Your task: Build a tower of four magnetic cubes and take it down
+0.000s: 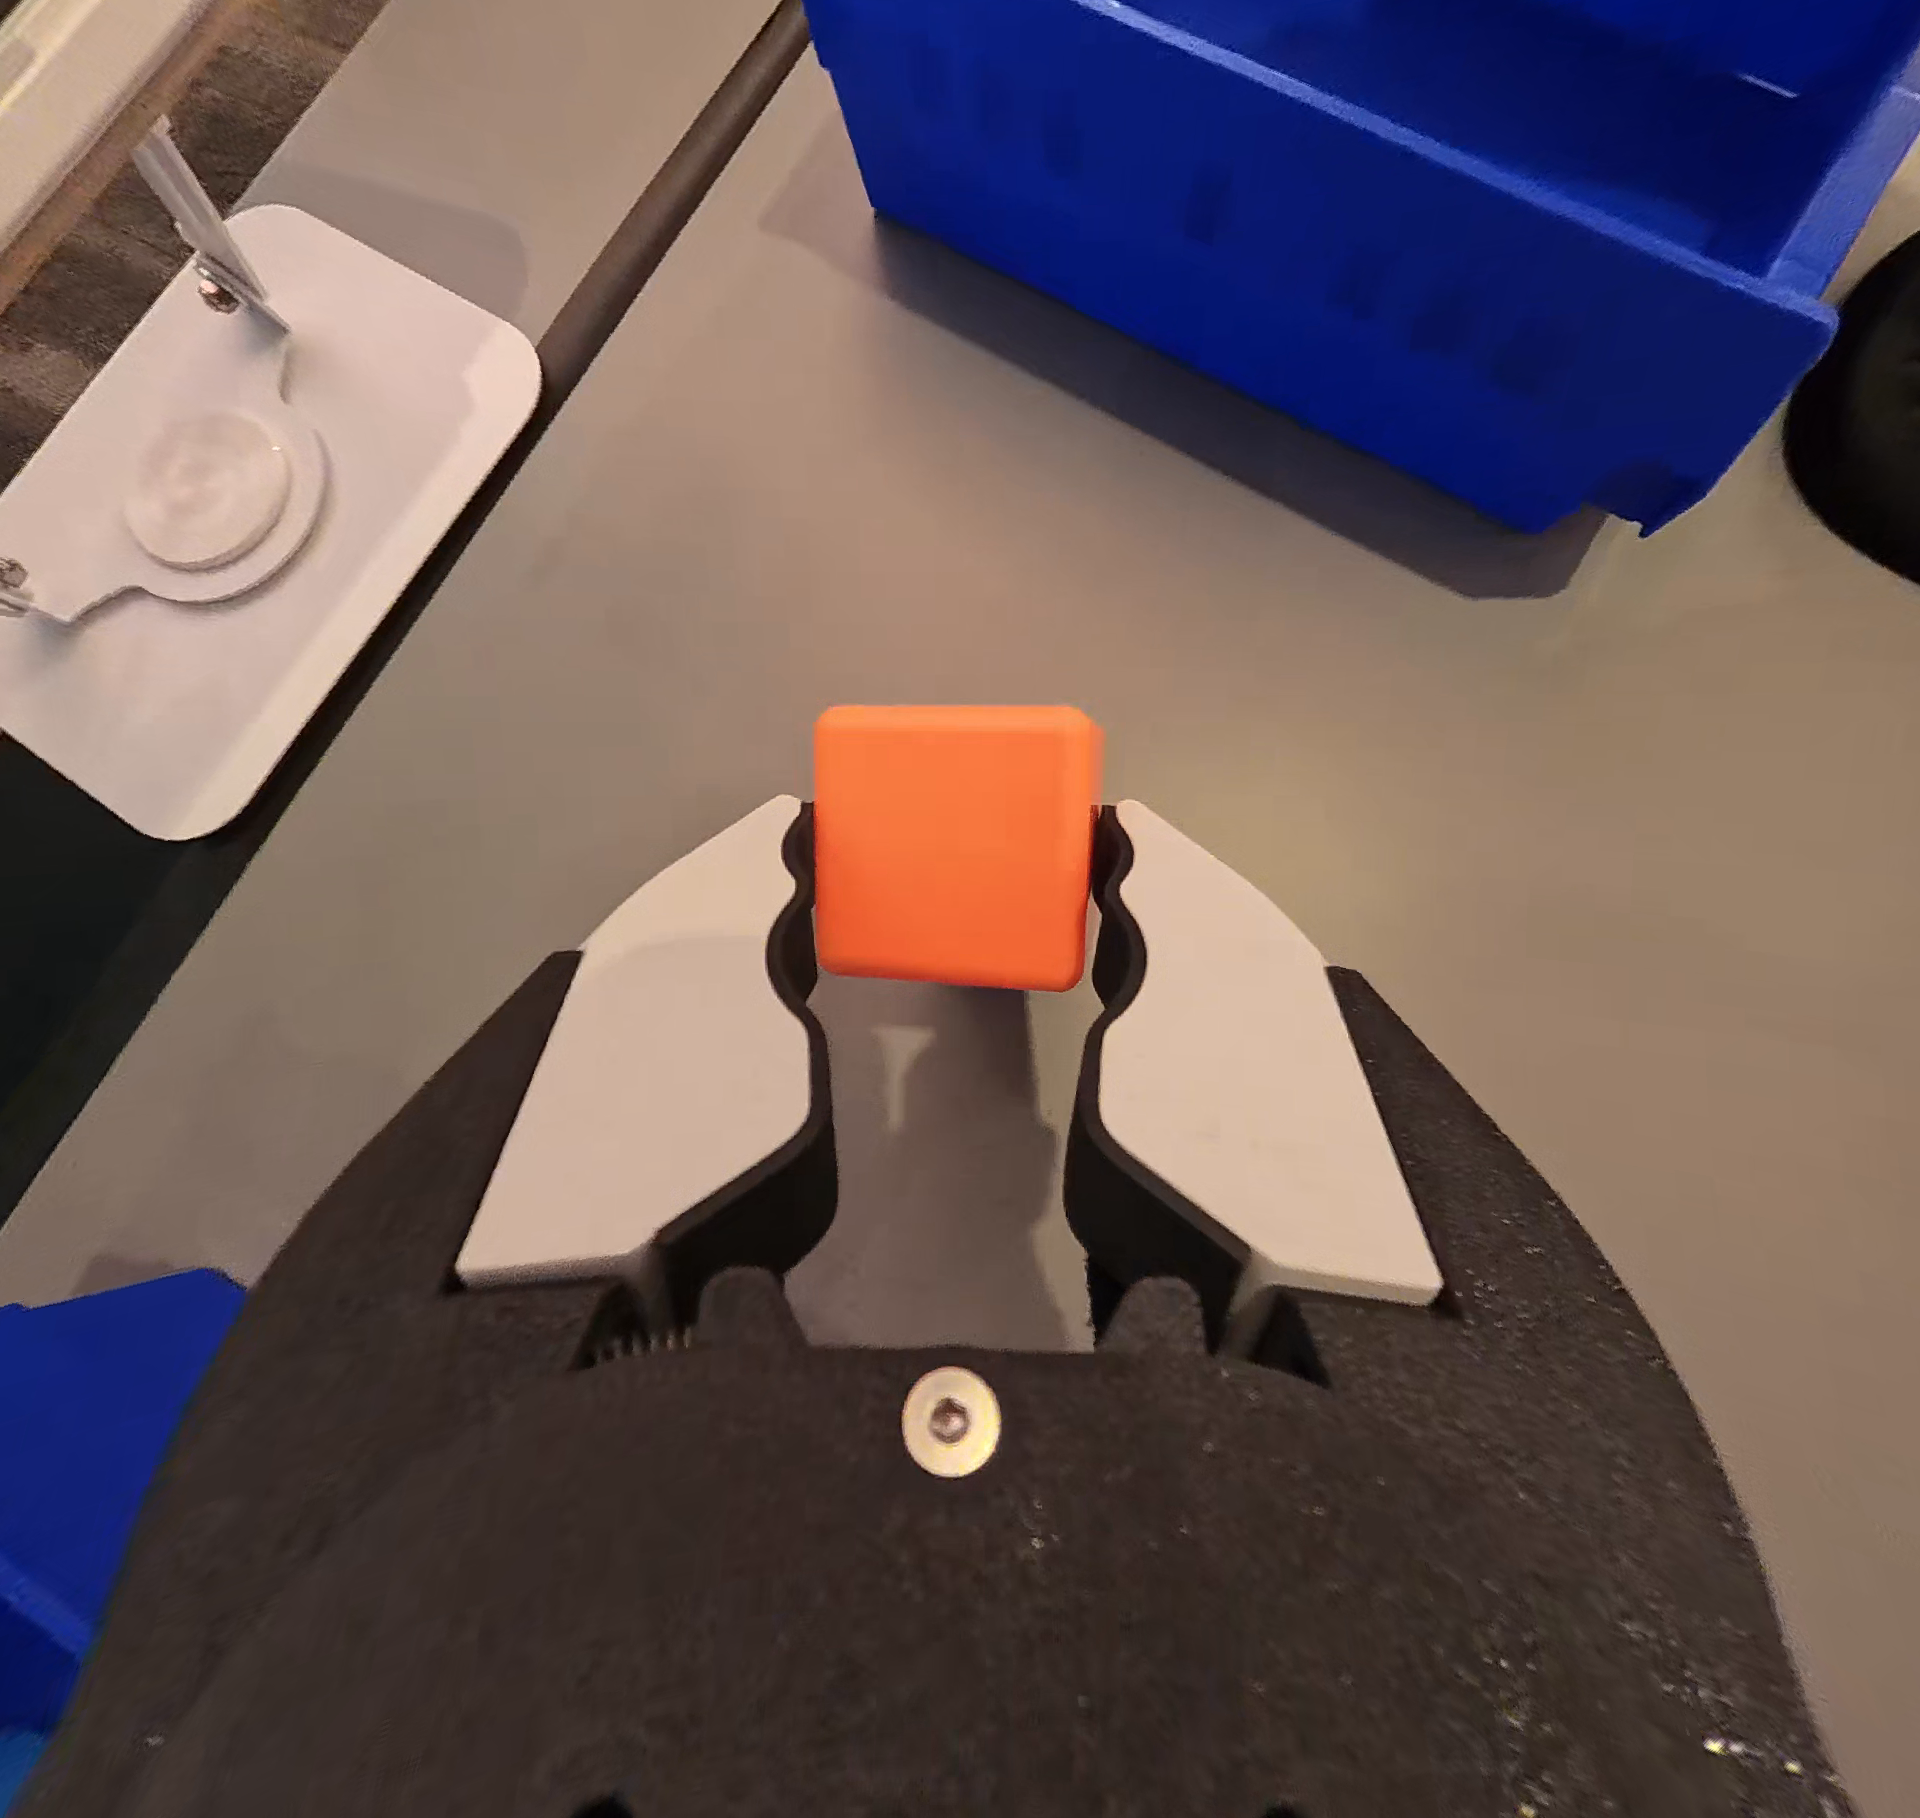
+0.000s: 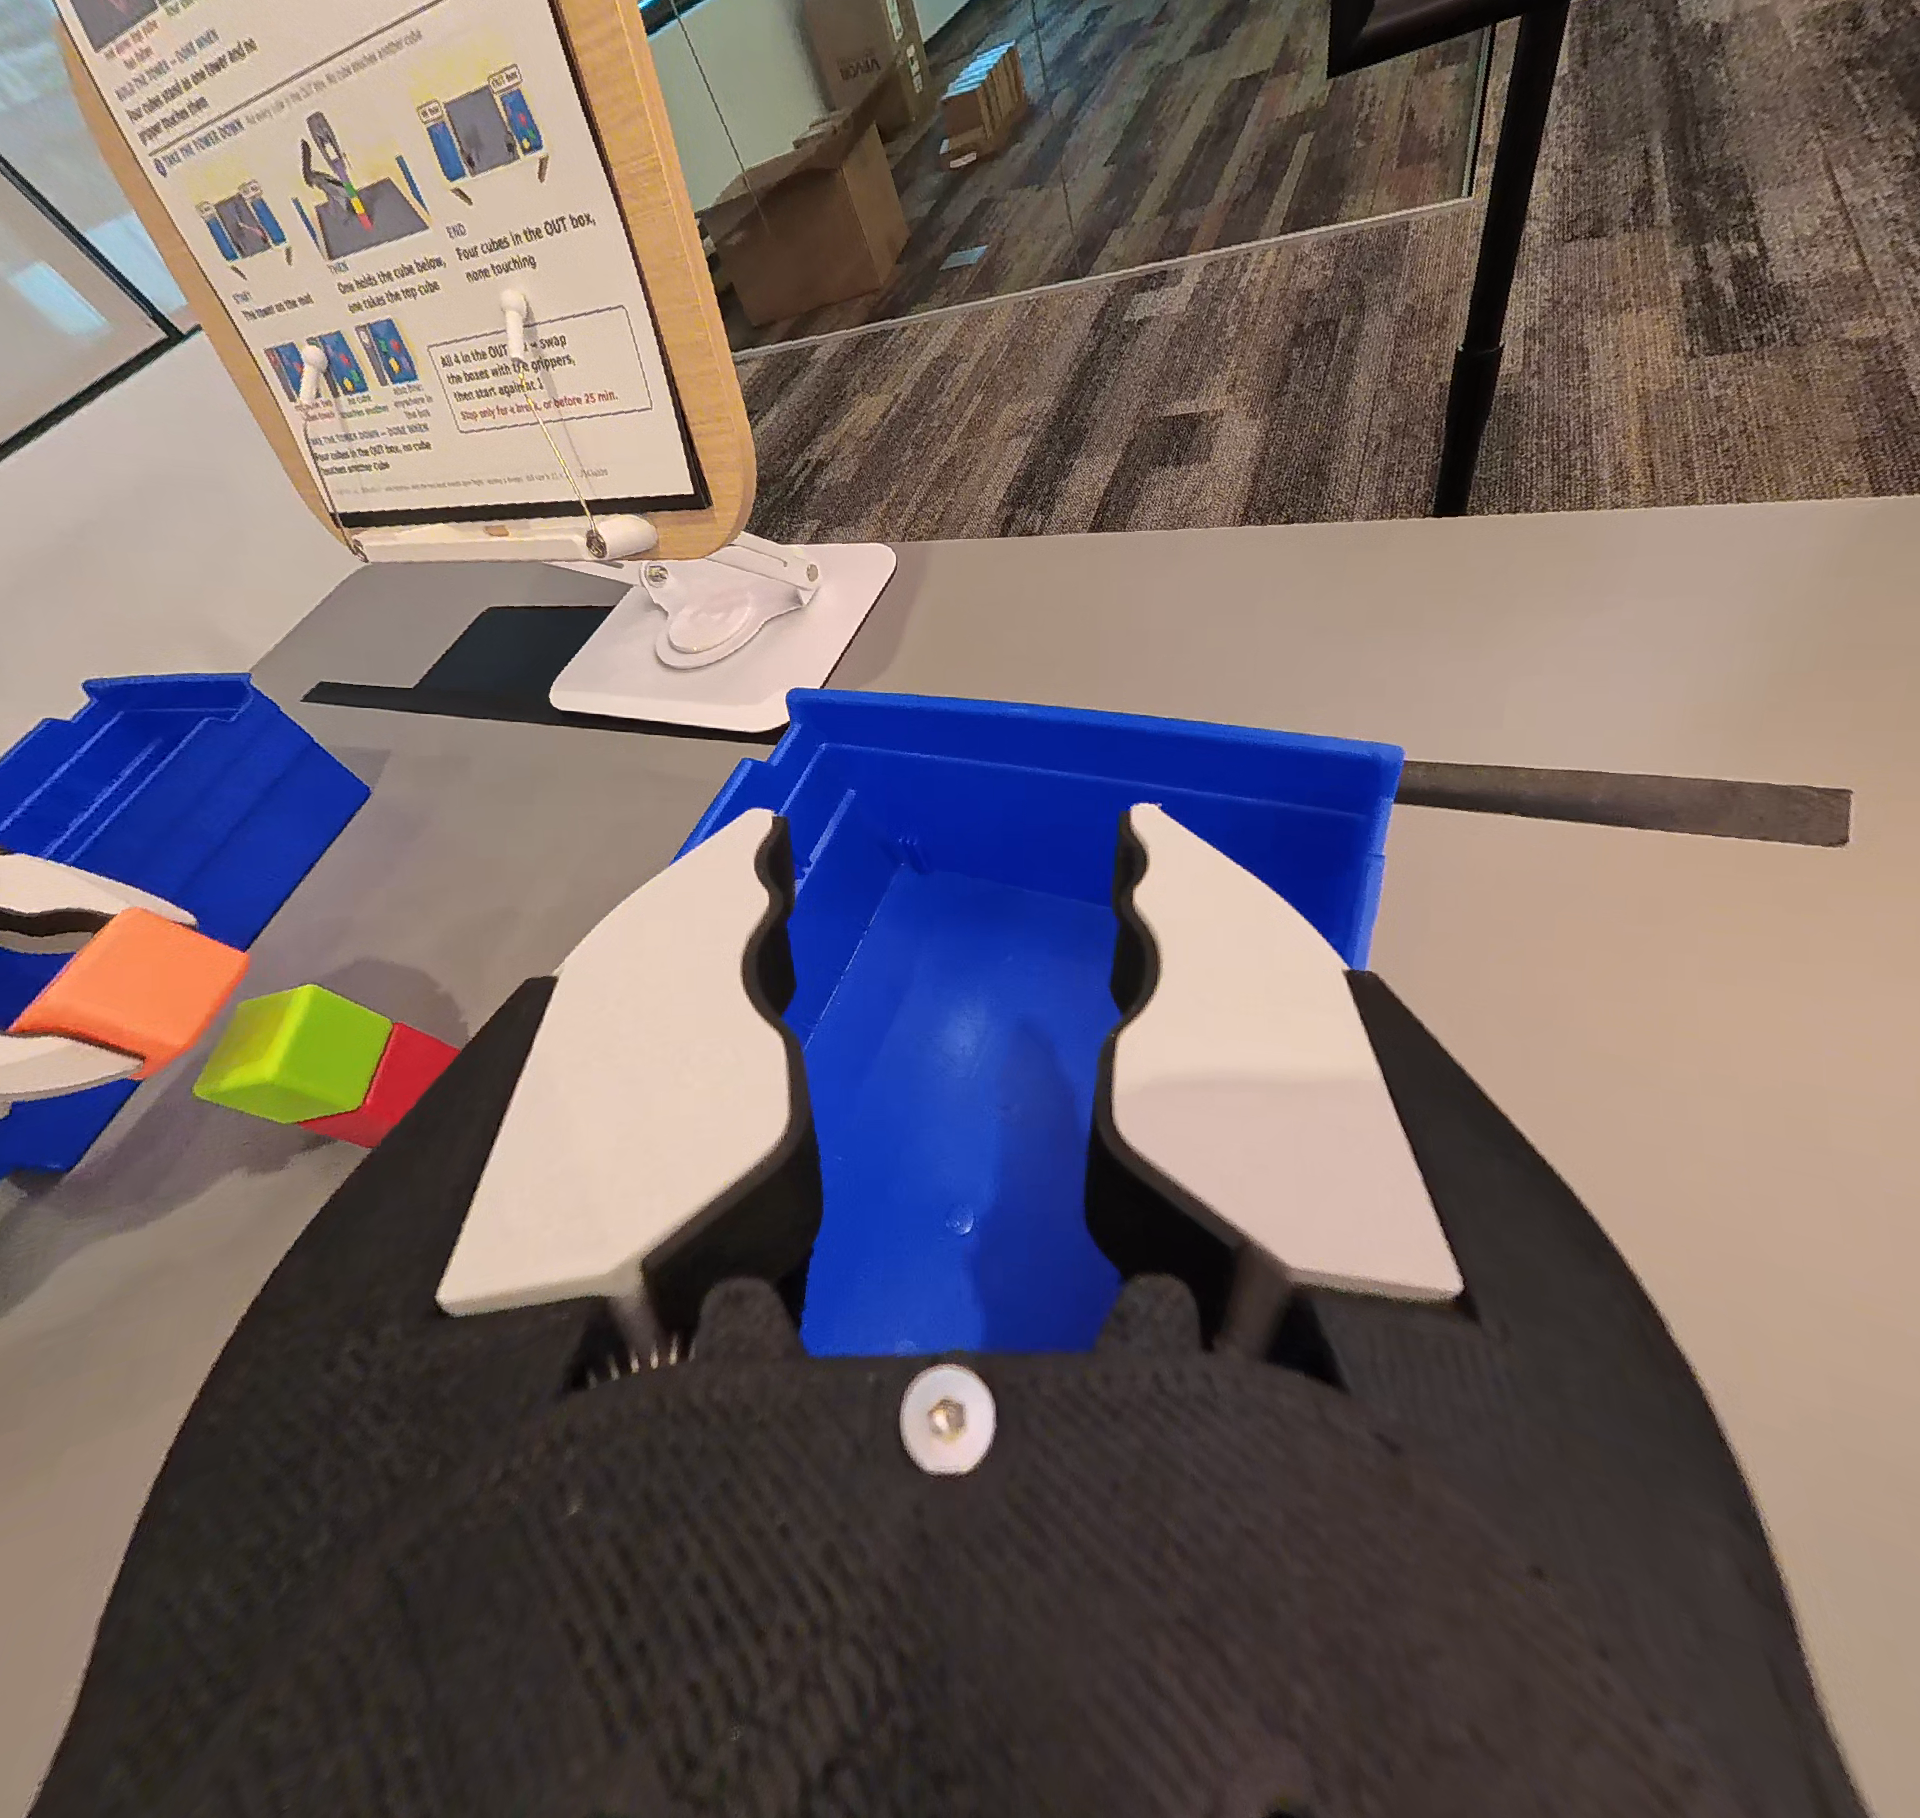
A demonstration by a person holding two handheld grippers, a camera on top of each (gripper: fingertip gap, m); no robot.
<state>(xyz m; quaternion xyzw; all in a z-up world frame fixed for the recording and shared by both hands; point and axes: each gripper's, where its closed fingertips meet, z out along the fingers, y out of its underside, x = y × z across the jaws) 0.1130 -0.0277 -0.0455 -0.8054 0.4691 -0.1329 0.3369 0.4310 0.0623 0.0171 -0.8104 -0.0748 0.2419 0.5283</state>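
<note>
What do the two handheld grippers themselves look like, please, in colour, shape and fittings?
The left gripper and right gripper look alike: a rough black textured body, two light grey curved fingers lined with wavy black pads, and one silver screw at the centre. No cables or sleeves show.

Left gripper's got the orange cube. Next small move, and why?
Probably carry the orange cube across and lower it onto the green cube. The left gripper is shut on it, off the table, and green already sits on the red cube. The right gripper hangs open over a blue bin with no cubes showing.
</note>
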